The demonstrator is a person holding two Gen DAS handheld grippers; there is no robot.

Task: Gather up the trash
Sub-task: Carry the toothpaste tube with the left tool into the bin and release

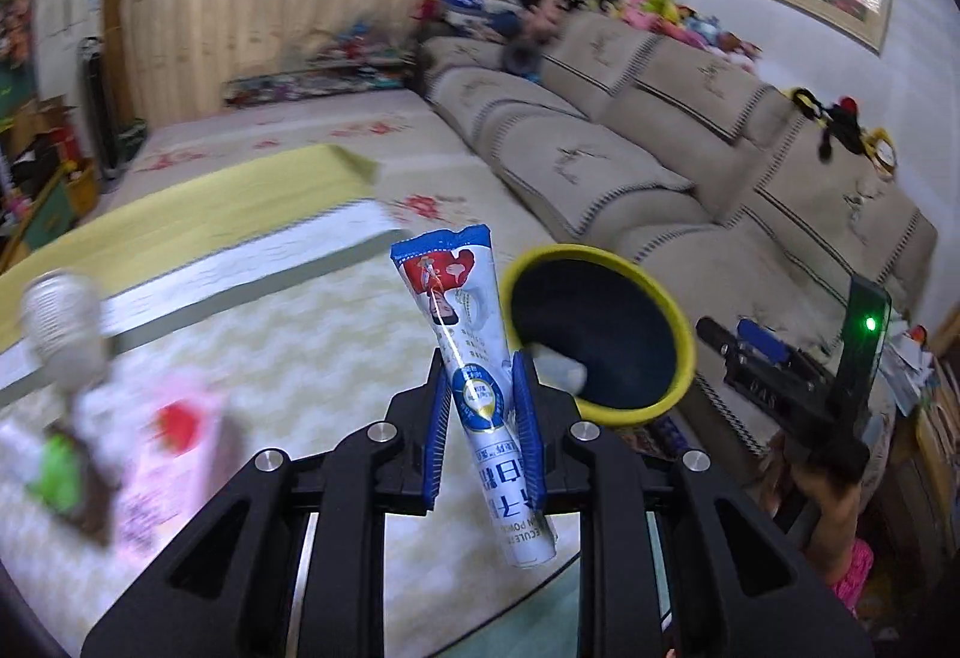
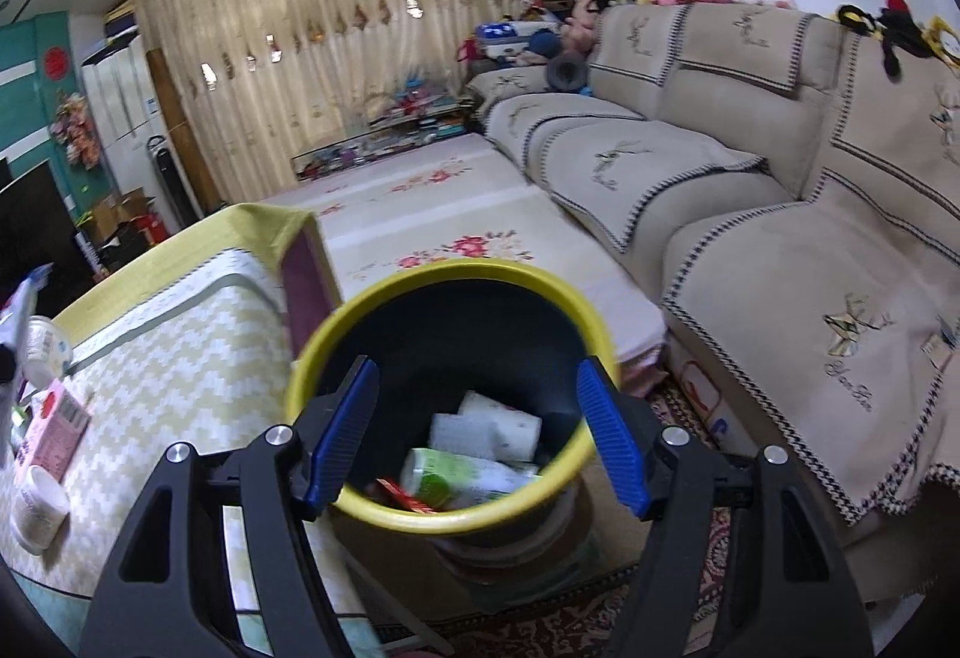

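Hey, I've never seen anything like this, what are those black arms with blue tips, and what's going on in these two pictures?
They are two handheld grippers, one in each of a person's hands, each with a camera looking along its fingers. The left gripper is shut on a blue and white wrapper. The right gripper stands open around a yellow-rimmed bin that already holds packets; the pictures do not show whether its pads touch the rim. On the table lie a pink carton and white cups.
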